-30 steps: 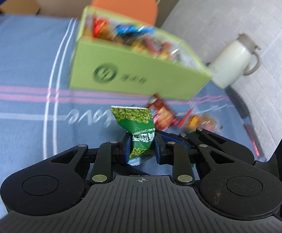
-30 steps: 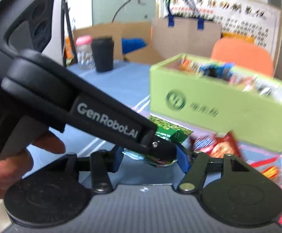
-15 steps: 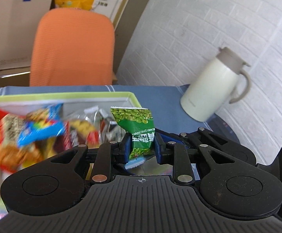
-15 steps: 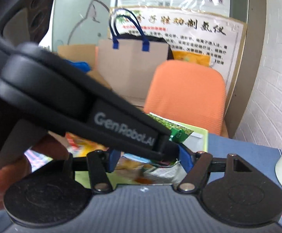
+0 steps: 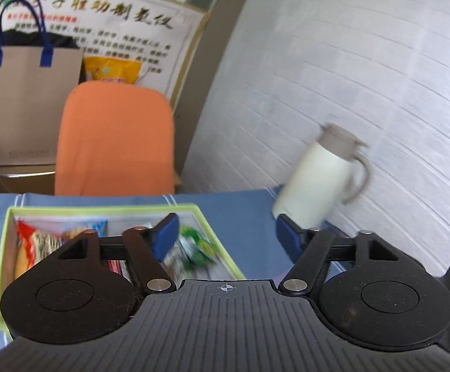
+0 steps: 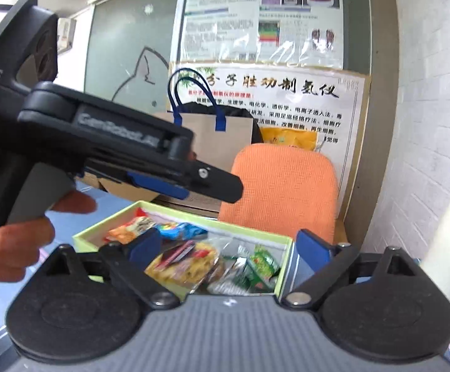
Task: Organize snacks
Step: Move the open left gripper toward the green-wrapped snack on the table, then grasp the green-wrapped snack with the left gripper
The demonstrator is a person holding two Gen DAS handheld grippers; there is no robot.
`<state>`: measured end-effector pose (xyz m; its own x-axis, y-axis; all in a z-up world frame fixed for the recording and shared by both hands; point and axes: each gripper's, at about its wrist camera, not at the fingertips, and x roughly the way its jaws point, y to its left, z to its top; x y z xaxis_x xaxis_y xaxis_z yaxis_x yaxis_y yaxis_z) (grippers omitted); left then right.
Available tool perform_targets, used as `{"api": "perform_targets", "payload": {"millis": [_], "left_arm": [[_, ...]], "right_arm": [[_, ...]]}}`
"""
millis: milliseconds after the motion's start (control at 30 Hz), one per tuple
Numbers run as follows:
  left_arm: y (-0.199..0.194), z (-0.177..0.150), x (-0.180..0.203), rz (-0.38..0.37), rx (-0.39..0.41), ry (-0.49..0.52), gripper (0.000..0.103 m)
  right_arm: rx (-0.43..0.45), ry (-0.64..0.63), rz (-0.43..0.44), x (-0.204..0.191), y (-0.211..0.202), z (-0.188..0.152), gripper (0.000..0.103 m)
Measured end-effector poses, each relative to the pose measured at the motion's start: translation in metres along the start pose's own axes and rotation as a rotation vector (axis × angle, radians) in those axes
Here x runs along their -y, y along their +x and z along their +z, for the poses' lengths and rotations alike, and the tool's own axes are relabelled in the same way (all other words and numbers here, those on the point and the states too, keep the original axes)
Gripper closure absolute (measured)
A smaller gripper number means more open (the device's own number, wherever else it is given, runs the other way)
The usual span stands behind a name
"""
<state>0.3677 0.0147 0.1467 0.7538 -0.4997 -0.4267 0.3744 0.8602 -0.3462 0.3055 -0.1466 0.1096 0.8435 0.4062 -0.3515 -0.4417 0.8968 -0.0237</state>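
The light green box (image 5: pixel 100 207) sits low in the left wrist view, with several bright snack packets inside. A blurred green pea packet (image 5: pixel 197 247) is in the box's right end, below my left gripper (image 5: pixel 226 237). That gripper's jaws are opening, with nothing between the blue pads. From the right wrist view, the box (image 6: pixel 249 234) holds two green packets (image 6: pixel 260 265) beside a yellow snack bag (image 6: pixel 187 263). My right gripper (image 6: pixel 228 246) hangs over it, jaws opening and empty. The left gripper (image 6: pixel 221 183) crosses the upper left, held by a hand (image 6: pixel 11 241).
A white jug (image 5: pixel 319 179) stands on the blue cloth (image 5: pixel 243 214) right of the box, near the white brick wall. An orange chair (image 5: pixel 113 136) is behind the table, with a paper bag (image 5: pixel 23 93) and cartons beyond it.
Both grippers rose and moved forward over the box. Each went from shut on a green packet to open, and the packets now lie in the box.
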Motion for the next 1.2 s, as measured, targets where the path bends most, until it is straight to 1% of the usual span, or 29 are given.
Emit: {"api": "perform_targets", "payload": {"millis": [67, 133, 200, 267, 333, 367, 433, 567, 667, 733, 767, 800, 833, 900, 933, 967, 1000, 1033, 1133, 1200], "left_arm": [[-0.012, -0.024, 0.007, -0.013, -0.036, 0.015, 0.043], [-0.016, -0.053, 0.009, -0.023, -0.099, 0.006, 0.043], [-0.014, -0.086, 0.009, -0.023, -0.174, 0.002, 0.044], [-0.013, -0.120, 0.006, 0.001, -0.242, -0.037, 0.044], [-0.011, -0.145, 0.000, -0.007, -0.296, -0.092, 0.046], [-0.009, -0.154, -0.003, -0.005, -0.312, -0.122, 0.047], [-0.006, -0.165, -0.007, 0.009, -0.327, -0.155, 0.050], [0.002, -0.161, -0.005, 0.030, -0.323, -0.145, 0.051], [0.012, -0.157, -0.004, 0.044, -0.326, -0.110, 0.051], [0.020, -0.154, -0.005, 0.037, -0.336, -0.092, 0.051], [0.022, -0.152, -0.006, 0.047, -0.339, -0.066, 0.052], [0.022, -0.151, -0.008, 0.048, -0.339, -0.065, 0.056], [0.023, -0.150, -0.010, 0.031, -0.354, -0.067, 0.059], [0.024, -0.149, -0.013, -0.011, -0.384, -0.043, 0.059], [0.023, -0.149, -0.014, -0.016, -0.389, -0.030, 0.060], [0.023, -0.149, -0.015, -0.031, -0.407, -0.021, 0.064], [0.022, -0.151, -0.016, -0.046, -0.420, -0.028, 0.076], [0.019, -0.153, -0.018, -0.059, -0.424, -0.042, 0.076], [0.001, -0.162, -0.017, -0.031, -0.401, -0.039, 0.076], [-0.014, -0.170, -0.020, -0.023, -0.397, -0.062, 0.076]], "right_arm": [[-0.027, 0.020, 0.005, -0.008, -0.018, -0.020, 0.010], [-0.072, 0.054, 0.008, -0.018, -0.035, -0.048, 0.010], [-0.133, 0.086, 0.015, -0.026, -0.042, -0.077, 0.010], [-0.176, 0.098, -0.005, -0.033, -0.059, -0.099, 0.010], [-0.211, 0.146, -0.032, -0.032, -0.062, -0.114, 0.010], [-0.221, 0.182, -0.032, -0.030, -0.066, -0.120, 0.010], [-0.229, 0.227, 0.002, -0.035, -0.075, -0.130, 0.010], [-0.272, 0.220, 0.069, -0.050, -0.067, -0.137, 0.010], [-0.296, 0.194, 0.105, -0.059, -0.051, -0.136, 0.010], [-0.308, 0.191, 0.133, -0.063, -0.038, -0.132, 0.010], [-0.306, 0.190, 0.141, -0.063, -0.033, -0.131, 0.010], [-0.308, 0.188, 0.149, -0.063, -0.028, -0.129, 0.009], [-0.310, 0.170, 0.167, -0.065, -0.025, -0.128, 0.009], [-0.322, 0.124, 0.170, -0.070, -0.019, -0.124, 0.009], [-0.327, 0.096, 0.175, -0.073, -0.016, -0.124, 0.009], [-0.330, 0.078, 0.181, -0.076, -0.015, -0.123, 0.009], [-0.334, 0.069, 0.187, -0.079, -0.014, -0.122, 0.009], [-0.339, 0.061, 0.188, -0.083, -0.015, -0.122, 0.009], [-0.342, 0.052, 0.223, -0.094, -0.022, -0.123, 0.009], [-0.338, 0.042, 0.243, -0.103, -0.028, -0.125, 0.009]]}}
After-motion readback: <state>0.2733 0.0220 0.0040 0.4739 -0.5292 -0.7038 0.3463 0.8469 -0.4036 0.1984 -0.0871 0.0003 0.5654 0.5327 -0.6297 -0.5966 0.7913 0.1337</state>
